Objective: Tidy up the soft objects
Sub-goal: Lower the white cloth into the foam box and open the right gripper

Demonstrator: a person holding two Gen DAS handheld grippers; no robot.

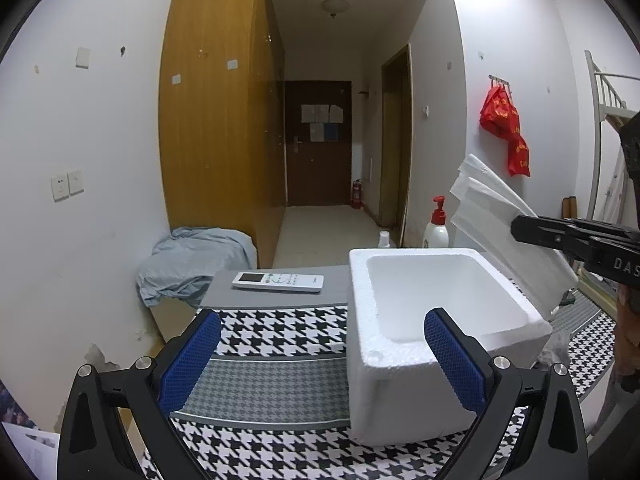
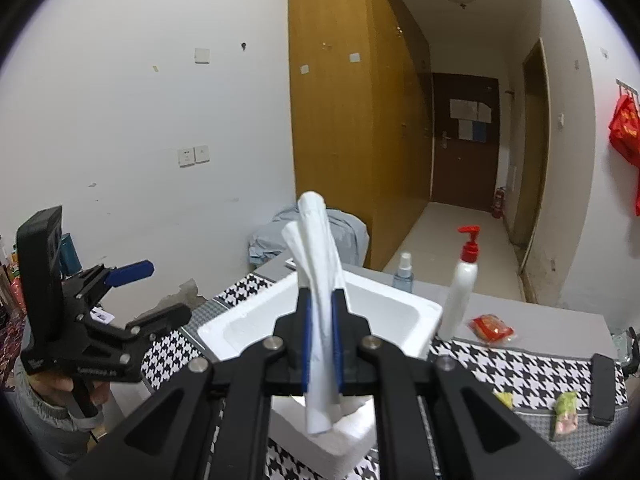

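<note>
The right tongs [image 2: 320, 344], clamped on a white tissue pack [image 2: 318, 280] whose long axis stands nearly upright, hover just over the foam box [image 2: 400, 312] on the desk [image 2: 520, 364], while the left tongs [image 1: 320, 360] gape wide and empty beside it.

A lived-in room, likely a dormitory or small flat: a tall wooden wardrobe [image 1: 224, 100] lines a hallway to a dark entry door [image 1: 318, 144] with a fire extinguisher [image 1: 357, 194] beside it, a bunk-bed ladder [image 1: 600, 92] stands at the right, and red bags [image 1: 504, 120] hang from wall hooks.
</note>
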